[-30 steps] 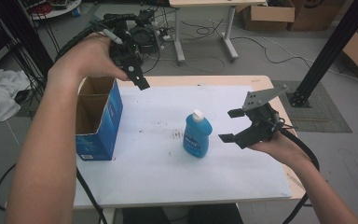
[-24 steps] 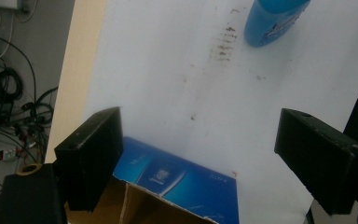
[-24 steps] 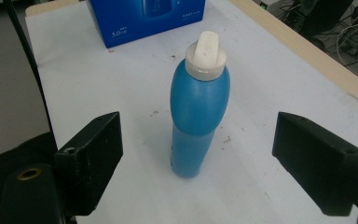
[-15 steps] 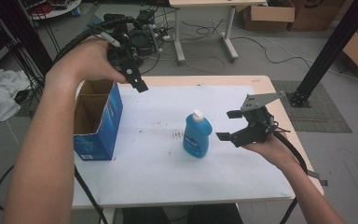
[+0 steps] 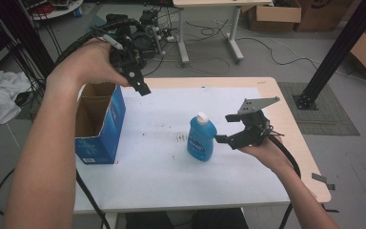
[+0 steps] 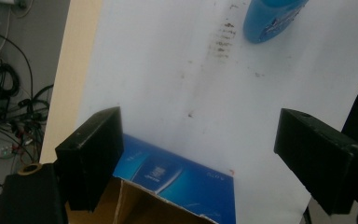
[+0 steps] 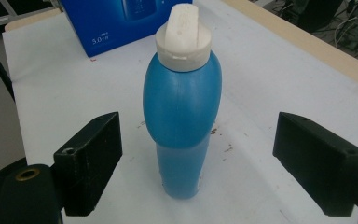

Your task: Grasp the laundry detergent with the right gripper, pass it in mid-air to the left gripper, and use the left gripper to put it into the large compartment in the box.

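Your right gripper [image 5: 223, 128], jaws wide apart, sits just right of the blue bottle [image 5: 201, 138], which stands upright mid-table, long axis vertical, white cap [image 7: 183, 31] pointing up, while your left gripper [image 5: 138, 85], also spread, hangs above the open box [image 5: 106, 121] at left.

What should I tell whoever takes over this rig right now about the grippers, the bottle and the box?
Left gripper: open, empty, held above the blue box, which stands with its top open at the table's left.
Right gripper: open, level with the blue bottle and just to its right, jaws either side in its own view, not touching.
Bottle: upright on the white sheet, cap on.
Done: nothing gripped.
Left: probably close on the bottle and carry it to the box.
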The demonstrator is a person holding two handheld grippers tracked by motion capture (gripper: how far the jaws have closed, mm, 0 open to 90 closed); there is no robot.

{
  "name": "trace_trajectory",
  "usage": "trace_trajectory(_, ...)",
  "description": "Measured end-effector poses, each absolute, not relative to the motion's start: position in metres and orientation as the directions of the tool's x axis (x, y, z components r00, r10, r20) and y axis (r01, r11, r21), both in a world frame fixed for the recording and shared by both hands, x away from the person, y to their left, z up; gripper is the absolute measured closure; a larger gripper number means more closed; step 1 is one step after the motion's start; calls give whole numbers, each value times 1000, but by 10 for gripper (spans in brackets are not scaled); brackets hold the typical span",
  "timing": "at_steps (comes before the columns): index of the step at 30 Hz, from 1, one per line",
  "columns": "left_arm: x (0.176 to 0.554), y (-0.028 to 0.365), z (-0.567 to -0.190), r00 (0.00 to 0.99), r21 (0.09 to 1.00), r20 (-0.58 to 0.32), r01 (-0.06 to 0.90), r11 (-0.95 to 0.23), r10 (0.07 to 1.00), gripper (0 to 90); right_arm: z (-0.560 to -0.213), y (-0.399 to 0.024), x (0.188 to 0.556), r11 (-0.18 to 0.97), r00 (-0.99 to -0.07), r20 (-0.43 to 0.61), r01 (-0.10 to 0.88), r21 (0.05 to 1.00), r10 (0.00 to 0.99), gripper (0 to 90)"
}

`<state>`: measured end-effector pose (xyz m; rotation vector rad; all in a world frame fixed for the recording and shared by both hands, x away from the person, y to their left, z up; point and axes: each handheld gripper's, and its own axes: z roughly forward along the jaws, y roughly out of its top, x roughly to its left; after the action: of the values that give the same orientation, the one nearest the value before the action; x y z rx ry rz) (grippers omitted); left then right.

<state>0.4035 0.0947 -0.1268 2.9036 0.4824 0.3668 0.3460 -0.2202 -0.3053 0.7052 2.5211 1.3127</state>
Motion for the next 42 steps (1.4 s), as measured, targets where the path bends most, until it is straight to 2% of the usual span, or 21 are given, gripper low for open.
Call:
trace_trajectory(25, 405, 97, -132, 919, 204, 199, 300, -932, 340, 165, -337, -190, 365, 484, -881, 86, 334, 809, 465, 152)
trace_trajectory(42, 404, 100, -134, 917, 205, 198, 306, -930, 345, 165, -348, -174, 369, 492, -878, 84, 342, 801, 472, 160)
